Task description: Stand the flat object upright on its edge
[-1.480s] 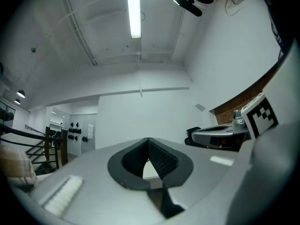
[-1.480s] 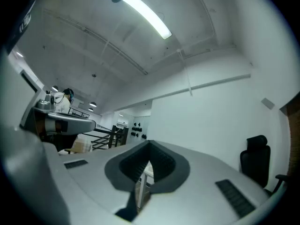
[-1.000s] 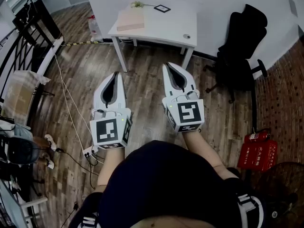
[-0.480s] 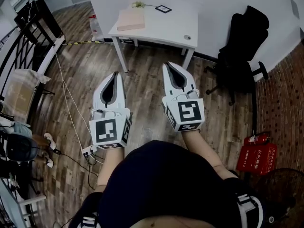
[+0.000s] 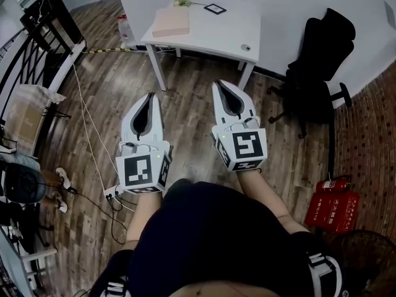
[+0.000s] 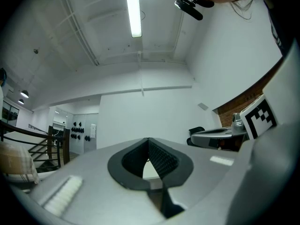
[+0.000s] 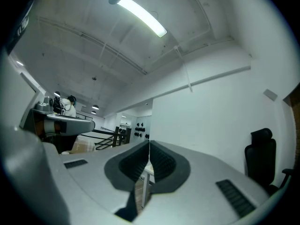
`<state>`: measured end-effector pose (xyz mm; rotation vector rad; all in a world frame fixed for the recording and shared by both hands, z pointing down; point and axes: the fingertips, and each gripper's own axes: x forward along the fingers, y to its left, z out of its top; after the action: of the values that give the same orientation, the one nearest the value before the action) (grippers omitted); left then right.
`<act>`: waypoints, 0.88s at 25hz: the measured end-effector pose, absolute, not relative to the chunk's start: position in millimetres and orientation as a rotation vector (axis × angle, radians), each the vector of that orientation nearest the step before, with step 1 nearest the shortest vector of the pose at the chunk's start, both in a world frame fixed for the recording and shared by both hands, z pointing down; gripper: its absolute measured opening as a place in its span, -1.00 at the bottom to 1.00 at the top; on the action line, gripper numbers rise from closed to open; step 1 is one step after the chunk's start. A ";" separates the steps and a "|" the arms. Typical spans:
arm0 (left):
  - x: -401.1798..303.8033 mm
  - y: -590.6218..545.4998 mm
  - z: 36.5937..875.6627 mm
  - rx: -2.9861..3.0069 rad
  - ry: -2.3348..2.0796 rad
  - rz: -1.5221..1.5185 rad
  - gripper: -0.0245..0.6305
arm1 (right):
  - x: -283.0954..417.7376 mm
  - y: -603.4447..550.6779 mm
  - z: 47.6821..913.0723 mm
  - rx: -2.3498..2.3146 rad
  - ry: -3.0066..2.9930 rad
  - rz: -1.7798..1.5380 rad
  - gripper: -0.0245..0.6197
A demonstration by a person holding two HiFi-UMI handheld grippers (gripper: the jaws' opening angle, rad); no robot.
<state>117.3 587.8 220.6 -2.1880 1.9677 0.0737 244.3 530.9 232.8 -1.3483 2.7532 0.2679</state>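
Both grippers are held out level, side by side over the wooden floor (image 5: pixel 192 113). The left gripper (image 5: pixel 148 99) and the right gripper (image 5: pixel 219 86) are each closed on nothing. The flat pink object (image 5: pixel 171 21) lies flat at the left end of the white tabletop (image 5: pixel 216 33), well apart from both. It is straight ahead, between the lines the two point along, so neither looks plainly nearer. Its long axis is hard to judge. Reaching it calls for stepping forward first. I can make out no container on the tabletop.

Blk office chair (image 5: pixel 318 51) (by wall), red extinguisher box (image 5: pixel 331 212)
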 end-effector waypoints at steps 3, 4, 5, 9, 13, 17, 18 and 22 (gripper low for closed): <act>116.9 583.0 221.6 -2.185 1.978 0.073 -0.90 | 243.2 523.6 234.7 -1.337 2.758 0.257 -0.89; 115.9 581.5 221.5 -2.183 1.983 0.073 -0.90 | 242.2 521.7 234.8 -1.334 2.762 0.254 -0.89; 114.8 579.9 221.2 -2.181 1.989 0.073 -0.90 | 241.5 520.0 234.5 -1.330 2.765 0.253 -0.89; 112.7 572.8 221.0 -2.178 1.999 0.073 -0.90 | 241.0 512.0 233.7 -1.331 2.764 0.246 -0.89; 107.2 566.4 228.6 -2.185 2.009 0.069 -0.90 | 237.3 505.0 241.4 -1.339 2.770 0.232 -0.89; 98.4 556.3 231.6 -2.177 2.014 0.074 -0.90 | 230.4 494.4 244.8 -1.341 2.773 0.235 -0.89; 95.9 552.2 232.0 -2.176 2.011 0.072 -0.90 | 227.7 490.2 244.7 -1.341 2.770 0.239 -0.89; 82.3 530.2 235.0 -2.199 1.990 0.089 -0.89 | 211.4 467.9 246.3 -1.344 2.768 0.251 -0.89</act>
<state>82.3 530.2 235.0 -2.1991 1.9896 0.0889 211.4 467.9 246.3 -1.3435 2.7681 0.2507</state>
